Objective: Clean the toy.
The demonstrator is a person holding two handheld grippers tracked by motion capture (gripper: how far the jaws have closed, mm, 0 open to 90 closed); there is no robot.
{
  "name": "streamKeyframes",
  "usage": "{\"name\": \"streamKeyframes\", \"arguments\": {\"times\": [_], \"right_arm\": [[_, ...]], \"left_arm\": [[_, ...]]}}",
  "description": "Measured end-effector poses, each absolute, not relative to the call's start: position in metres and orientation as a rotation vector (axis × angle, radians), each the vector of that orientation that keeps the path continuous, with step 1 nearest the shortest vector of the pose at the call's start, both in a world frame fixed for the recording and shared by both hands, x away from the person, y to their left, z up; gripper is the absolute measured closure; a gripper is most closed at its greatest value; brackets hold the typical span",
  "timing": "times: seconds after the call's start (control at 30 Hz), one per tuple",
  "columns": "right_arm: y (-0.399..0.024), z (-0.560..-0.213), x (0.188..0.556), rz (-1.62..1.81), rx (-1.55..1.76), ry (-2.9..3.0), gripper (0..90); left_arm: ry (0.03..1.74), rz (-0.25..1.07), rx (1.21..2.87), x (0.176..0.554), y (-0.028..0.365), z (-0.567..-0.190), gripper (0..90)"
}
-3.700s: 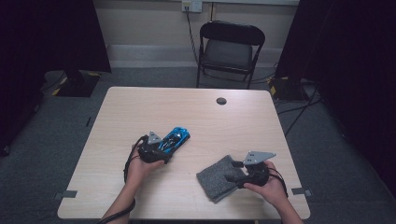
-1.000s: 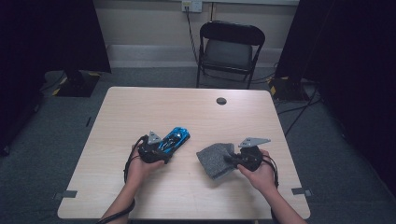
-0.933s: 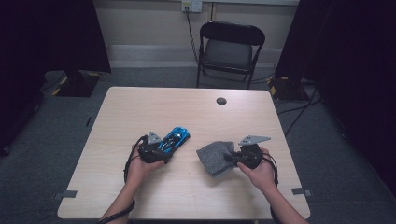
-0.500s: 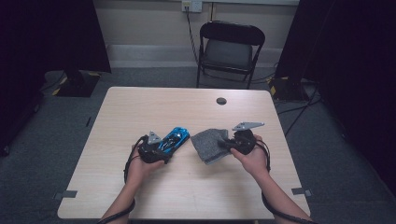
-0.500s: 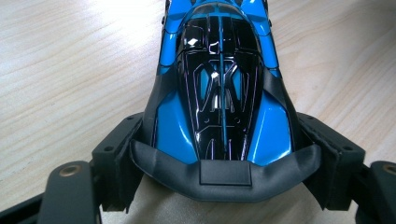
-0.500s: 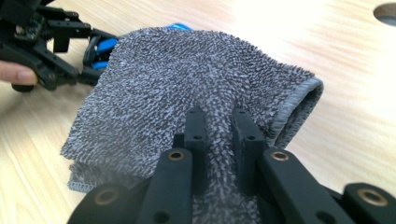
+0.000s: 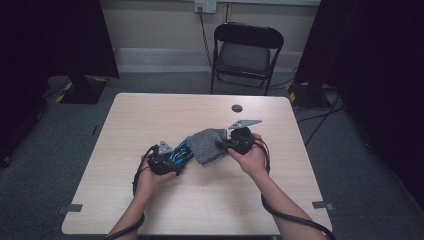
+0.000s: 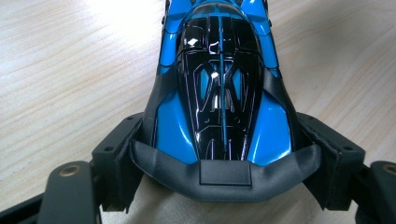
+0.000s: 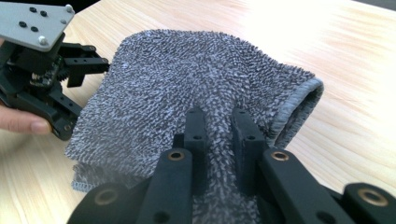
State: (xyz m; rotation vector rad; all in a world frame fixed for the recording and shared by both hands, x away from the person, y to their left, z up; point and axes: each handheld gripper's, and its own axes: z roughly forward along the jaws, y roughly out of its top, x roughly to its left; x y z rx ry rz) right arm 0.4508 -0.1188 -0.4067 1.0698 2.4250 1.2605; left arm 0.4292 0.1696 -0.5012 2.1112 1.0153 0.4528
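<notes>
Pale wood table (image 7: 150, 125): left gripper (image 7: 172, 159) clamped on glossy blue-and-black toy car (image 8: 219, 84); right gripper (image 7: 223, 145) pinching grey terry cloth (image 9: 187, 93), draped over car's front. Wiping apparently just beginning.

No text, label, brand, number or sign can be read on anything here.

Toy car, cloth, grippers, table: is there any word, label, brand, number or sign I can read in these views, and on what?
None: no readable text in any view.
Blue toy car: black line pattern, no letters or numbers.
Grey cloth: no tag or print visible.
Left gripper and right gripper: no markings legible.
Table: plain wood grain.
</notes>
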Motion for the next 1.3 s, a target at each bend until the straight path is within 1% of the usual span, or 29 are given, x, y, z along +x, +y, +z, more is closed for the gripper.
{"name": "streamKeyframes", "arguments": {"times": [0.33,0.37,0.67,0.93,0.97,1.3], "right_arm": [[-0.089,-0.415,0.464,1.252,1.095,2.413,78.7],[-0.08,-0.418,0.467,1.259,1.116,2.415,78.7],[-0.041,-0.431,0.473,1.131,1.036,2.474,78.5],[-0.017,-0.44,0.477,1.115,1.022,2.509,78.3],[-0.009,-0.444,0.475,1.087,0.994,2.526,78.2],[-0.004,-0.449,0.478,1.048,0.973,2.543,78.2]], "left_arm": [[1.019,0.45,2.107,0.429,0.169,-0.501,23.9],[1.018,0.45,2.109,0.429,0.169,-0.501,23.9],[1.017,0.45,2.11,0.429,0.17,-0.501,23.9],[1.015,0.453,2.111,0.429,0.17,-0.501,23.9],[1.015,0.452,2.111,0.429,0.17,-0.501,23.9],[1.016,0.453,2.111,0.429,0.17,-0.501,23.9]]}}
